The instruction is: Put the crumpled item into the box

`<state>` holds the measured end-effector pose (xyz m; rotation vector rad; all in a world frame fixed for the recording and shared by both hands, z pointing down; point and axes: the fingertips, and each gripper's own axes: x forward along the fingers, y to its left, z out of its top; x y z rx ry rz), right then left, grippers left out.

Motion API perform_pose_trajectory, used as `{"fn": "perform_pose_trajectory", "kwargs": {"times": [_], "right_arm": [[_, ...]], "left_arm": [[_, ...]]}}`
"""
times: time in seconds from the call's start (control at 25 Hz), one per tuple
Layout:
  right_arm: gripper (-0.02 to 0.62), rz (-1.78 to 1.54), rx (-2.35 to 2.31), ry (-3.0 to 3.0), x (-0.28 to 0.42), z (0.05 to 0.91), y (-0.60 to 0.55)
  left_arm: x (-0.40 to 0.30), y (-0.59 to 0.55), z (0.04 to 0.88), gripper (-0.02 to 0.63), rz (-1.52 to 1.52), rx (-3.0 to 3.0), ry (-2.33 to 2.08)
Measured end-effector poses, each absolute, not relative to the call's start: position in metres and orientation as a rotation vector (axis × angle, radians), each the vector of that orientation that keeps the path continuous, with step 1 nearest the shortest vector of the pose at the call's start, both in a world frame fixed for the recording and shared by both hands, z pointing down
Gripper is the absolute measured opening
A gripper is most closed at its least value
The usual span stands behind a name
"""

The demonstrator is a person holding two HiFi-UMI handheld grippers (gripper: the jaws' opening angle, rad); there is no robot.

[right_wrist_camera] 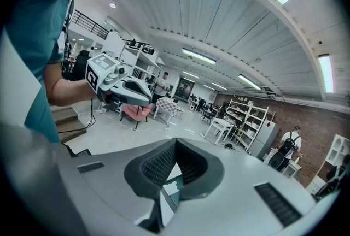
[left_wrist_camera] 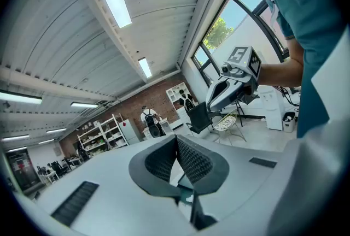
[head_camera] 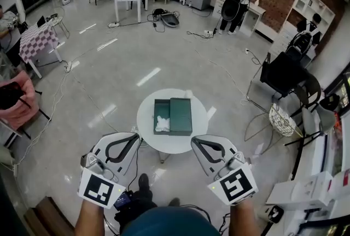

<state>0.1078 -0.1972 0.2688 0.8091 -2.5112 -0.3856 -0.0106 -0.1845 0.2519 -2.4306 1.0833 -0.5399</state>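
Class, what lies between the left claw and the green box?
Nothing: only bare white tabletop separates the left claw from the green box, shown in the head view.

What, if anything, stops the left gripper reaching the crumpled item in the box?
Likely yes: the box sits open, the crumpled item lies uncovered, and nothing stands between. The left gripper is shut.

**Showing white crumpled item [head_camera: 162, 124] inside open box [head_camera: 162, 107]**

Looking down on a dark green rectangular box, sitting flat and open near the middle of a round white table [head_camera: 145, 120]. Holding the crumpled item in its near end. Lying just beside it, on the right, a matching green lid [head_camera: 181, 116].
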Motion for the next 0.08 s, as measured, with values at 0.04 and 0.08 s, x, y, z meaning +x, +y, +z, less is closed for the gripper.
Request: {"fn": "perform_pose_trajectory", "kwargs": {"times": [0.04, 0.08], "right_arm": [[0.037, -0.385, 0.810, -2.511, 0.1089, 0.2712, -0.1948], [0.037, -0.384, 0.811, -2.511, 0.1100, 0.2737, -0.1924]], "left_arm": [[-0.0097, -0.1820, 0.2537, 0.018, -0.539, -2.429, 1.082], [-0.0089, -0.1796, 0.2557, 0.018, -0.537, -2.427, 1.081]]}}
